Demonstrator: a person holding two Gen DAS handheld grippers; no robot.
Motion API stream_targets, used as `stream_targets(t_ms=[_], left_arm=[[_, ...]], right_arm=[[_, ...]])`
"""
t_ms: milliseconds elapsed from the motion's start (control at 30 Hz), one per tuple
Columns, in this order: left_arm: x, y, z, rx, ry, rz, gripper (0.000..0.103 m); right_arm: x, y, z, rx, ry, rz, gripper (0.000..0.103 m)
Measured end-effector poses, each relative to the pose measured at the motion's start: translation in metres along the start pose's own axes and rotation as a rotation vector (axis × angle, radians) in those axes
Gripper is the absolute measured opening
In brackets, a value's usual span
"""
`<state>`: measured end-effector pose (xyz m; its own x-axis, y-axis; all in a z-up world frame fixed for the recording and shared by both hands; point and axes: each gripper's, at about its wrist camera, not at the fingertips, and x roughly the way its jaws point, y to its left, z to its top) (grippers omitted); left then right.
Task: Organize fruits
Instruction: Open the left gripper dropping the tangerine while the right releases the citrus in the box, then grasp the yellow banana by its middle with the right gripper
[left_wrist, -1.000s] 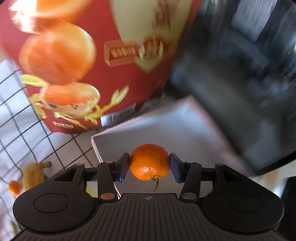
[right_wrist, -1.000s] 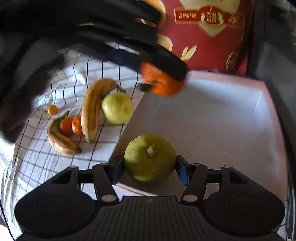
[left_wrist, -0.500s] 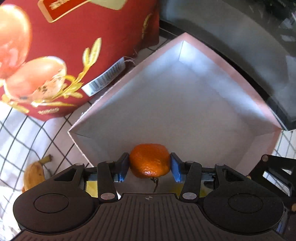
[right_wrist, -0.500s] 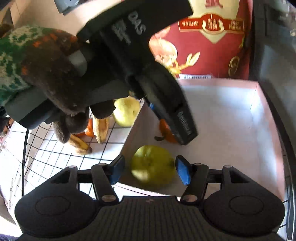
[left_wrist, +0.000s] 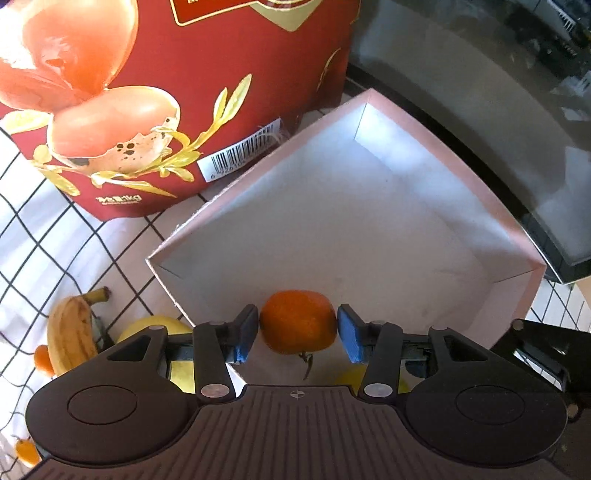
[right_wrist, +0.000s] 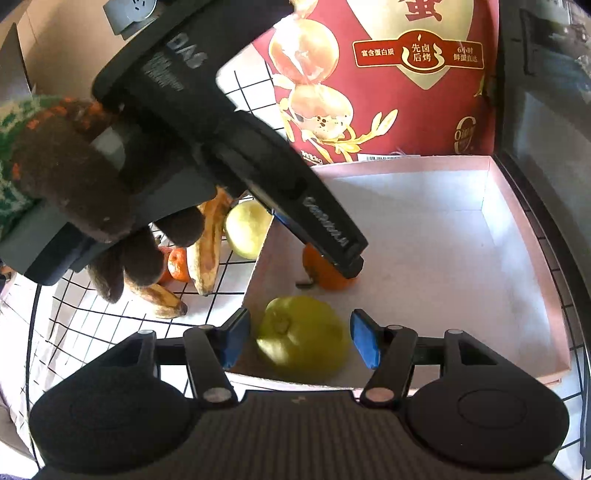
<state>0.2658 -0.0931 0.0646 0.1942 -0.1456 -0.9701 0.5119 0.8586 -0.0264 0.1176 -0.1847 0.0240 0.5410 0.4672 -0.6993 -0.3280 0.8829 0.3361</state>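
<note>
My left gripper (left_wrist: 298, 328) is shut on an orange mandarin (left_wrist: 298, 320) and holds it low inside a shallow pink box with a white floor (left_wrist: 369, 221). In the right wrist view the mandarin (right_wrist: 325, 275) touches the box floor (right_wrist: 424, 258) under the left gripper. My right gripper (right_wrist: 301, 341) is open; a yellow-green pear (right_wrist: 303, 338) lies on the box floor between its fingers, with small gaps on both sides.
On the checked cloth left of the box lie a banana (right_wrist: 207, 243), another yellow-green fruit (right_wrist: 245, 230), a browner banana (right_wrist: 159, 293) and small mandarins (right_wrist: 177, 264). A red egg carton box (right_wrist: 388, 81) stands behind. A dark appliance (left_wrist: 498, 92) borders the box's far side.
The left gripper has brought the mandarin down into the box. The right gripper has opened and the pear has dropped onto the box floor, rolling onto its side.
</note>
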Motion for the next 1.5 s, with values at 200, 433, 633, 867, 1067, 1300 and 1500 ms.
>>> stream_targets(t_ms=[200,433,633,867,1067,1300,1500], left_arm=[[-0.009,0.004,-0.006,-0.009,-0.025,-0.023,0.048],[-0.060,0.034,-0.041,-0.176,-0.319,-0.160,0.048],[-0.093,0.075,-0.123,-0.440,-0.546,-0.083,0.047],[-0.090,0.109,-0.239,-0.687,-0.594,0.020,0.047],[-0.086,0.124,-0.302,-0.828,-0.616,-0.002,0.047],[-0.080,0.125,-0.345,-0.867,-0.595,-0.015,0.047],[-0.079,0.130,-0.381,-0.923,-0.581,-0.010,0.046]], right_arm=[[-0.010,0.001,-0.004,0.008,-0.024,-0.004,0.062],[-0.014,0.003,-0.003,0.024,-0.047,-0.023,0.062],[-0.015,0.018,-0.004,-0.030,-0.044,-0.040,0.062],[-0.023,0.041,-0.001,-0.111,-0.070,-0.131,0.062],[-0.008,0.083,0.041,-0.203,-0.070,-0.153,0.062],[0.077,0.123,0.100,-0.163,-0.009,-0.146,0.062],[0.144,0.137,0.116,-0.183,0.083,-0.225,0.057]])
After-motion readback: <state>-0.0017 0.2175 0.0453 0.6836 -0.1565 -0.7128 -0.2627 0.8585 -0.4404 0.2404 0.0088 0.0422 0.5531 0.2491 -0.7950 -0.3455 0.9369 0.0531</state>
